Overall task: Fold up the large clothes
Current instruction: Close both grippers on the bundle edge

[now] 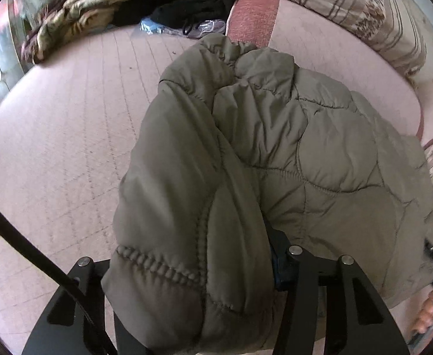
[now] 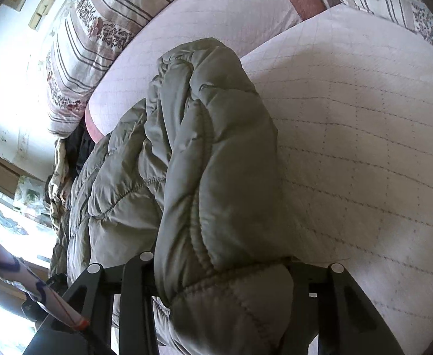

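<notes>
Each gripper, left (image 1: pixel 204 293) and right (image 2: pixel 222 290), appears clenched on a padded edge of the jacket (image 1: pixel 275 148), likely to lift that edge for a fold. Beyond the fingers, the olive, quilted, puffy jacket lies bunched on the pink mattress (image 1: pixel 68 136), cushions (image 1: pixel 364 6) farther off.

Pink quilted mattress (image 1: pixel 68 136) — striped pillows (image 1: pixel 364 9), black clothes (image 1: pixel 192 6) behind.
</notes>
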Demonstrator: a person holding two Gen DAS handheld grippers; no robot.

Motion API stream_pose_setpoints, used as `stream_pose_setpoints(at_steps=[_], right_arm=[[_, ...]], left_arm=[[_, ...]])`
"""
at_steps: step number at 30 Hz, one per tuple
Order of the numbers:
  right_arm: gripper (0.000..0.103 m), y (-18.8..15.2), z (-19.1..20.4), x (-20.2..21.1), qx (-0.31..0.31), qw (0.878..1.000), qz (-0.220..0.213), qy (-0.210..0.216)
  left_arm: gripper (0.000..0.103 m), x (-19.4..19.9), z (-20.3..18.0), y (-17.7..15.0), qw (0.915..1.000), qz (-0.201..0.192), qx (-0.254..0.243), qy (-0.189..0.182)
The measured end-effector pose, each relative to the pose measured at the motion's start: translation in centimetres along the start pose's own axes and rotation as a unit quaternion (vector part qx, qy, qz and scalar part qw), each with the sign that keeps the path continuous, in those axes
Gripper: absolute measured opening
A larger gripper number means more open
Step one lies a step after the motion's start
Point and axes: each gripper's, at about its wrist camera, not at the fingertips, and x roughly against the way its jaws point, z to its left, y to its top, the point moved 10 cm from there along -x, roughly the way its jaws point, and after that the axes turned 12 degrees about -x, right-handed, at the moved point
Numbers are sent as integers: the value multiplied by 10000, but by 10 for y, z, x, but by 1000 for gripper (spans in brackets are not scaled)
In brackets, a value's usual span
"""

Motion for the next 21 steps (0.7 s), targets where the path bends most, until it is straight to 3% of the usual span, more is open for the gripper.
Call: stream_pose_setpoints(at_steps=[5,12,21], right_arm=[[44,-9,0,7,203,9996,-33,-176],[42,-13,7,9,566,9968,-209,-530],[41,-14,6,14,630,9964,-167,-551]], left_arm=[[52,8,0,-12,9983,-63,-317,479],[52,19,-13,-19,9855,-210,-970,1378],[49,26,-17,-29,9843,-143,-1004,1447]])
